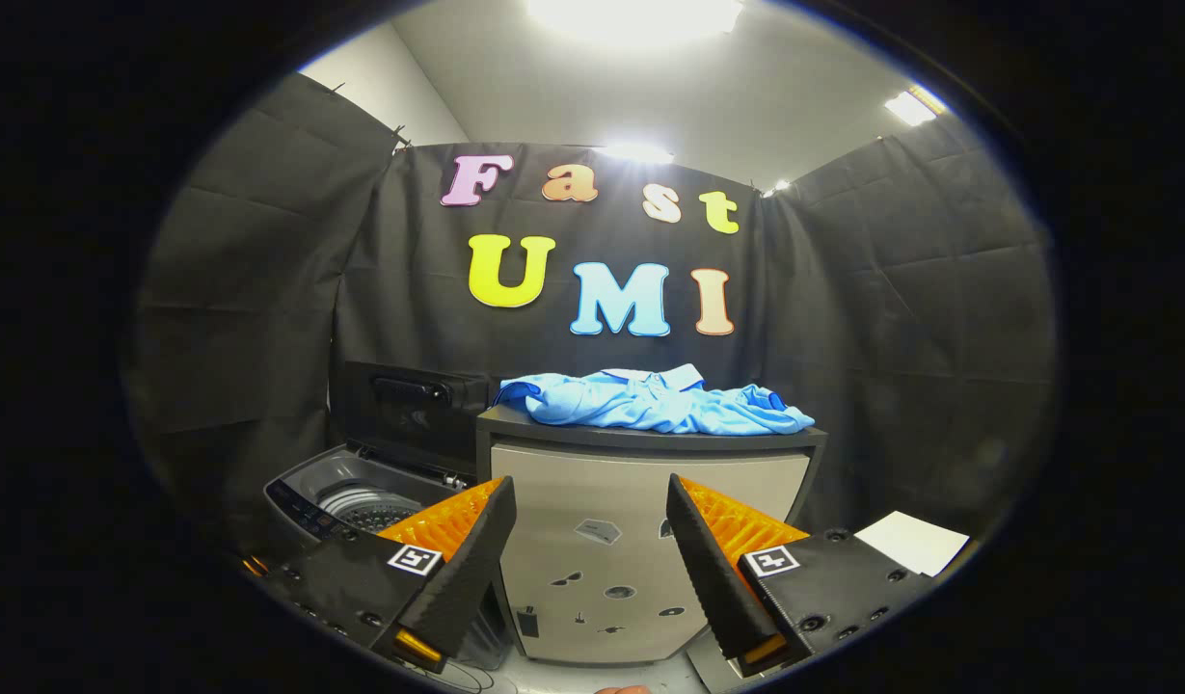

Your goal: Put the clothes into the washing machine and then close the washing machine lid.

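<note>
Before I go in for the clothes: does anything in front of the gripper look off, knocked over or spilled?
Nothing stands out. The blue clothes lie bunched on the cabinet, the washing machine beside it has its lid raised, and the gripper is open, holding nothing.

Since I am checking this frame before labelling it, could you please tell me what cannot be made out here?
- Washing machine drum: in the gripper view, one finger of the open gripper covers part of the opening, so its contents cannot be told.
- Blue clothes on the cabinet: bunched up, so how many garments cannot be told.
- Raised lid: dark against the cloth wall, outline unclear.
- Cabinet front stickers: too small.
</note>
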`<action>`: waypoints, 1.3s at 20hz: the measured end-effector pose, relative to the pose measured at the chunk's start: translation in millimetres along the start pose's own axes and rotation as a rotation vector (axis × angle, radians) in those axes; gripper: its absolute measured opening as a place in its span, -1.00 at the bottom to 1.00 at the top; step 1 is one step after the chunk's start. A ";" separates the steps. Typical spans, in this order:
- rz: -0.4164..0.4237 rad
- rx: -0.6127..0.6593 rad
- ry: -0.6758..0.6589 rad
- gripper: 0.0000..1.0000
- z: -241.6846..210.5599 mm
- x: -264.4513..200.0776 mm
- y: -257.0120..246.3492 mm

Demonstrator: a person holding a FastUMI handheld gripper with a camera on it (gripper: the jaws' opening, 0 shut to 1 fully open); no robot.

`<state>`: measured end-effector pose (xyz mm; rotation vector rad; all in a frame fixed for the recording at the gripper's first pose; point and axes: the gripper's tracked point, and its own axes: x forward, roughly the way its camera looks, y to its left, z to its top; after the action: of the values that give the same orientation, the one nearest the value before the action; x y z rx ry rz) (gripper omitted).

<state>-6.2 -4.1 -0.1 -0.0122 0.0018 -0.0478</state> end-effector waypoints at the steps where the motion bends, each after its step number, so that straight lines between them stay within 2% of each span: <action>1: -0.004 0.000 0.001 0.96 0.3 -0.4 -0.1; 17: -0.059 -0.002 0.023 0.96 12.4 -2.5 -14.7; 20: -0.084 0.021 0.014 0.96 40.9 30.5 -47.3; 23: -0.079 0.085 0.116 0.96 38.0 70.6 -76.9; 26: -0.085 0.122 0.162 0.96 49.8 108.2 -105.1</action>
<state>97.0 -113.6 50.8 0.1137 0.1601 -0.1335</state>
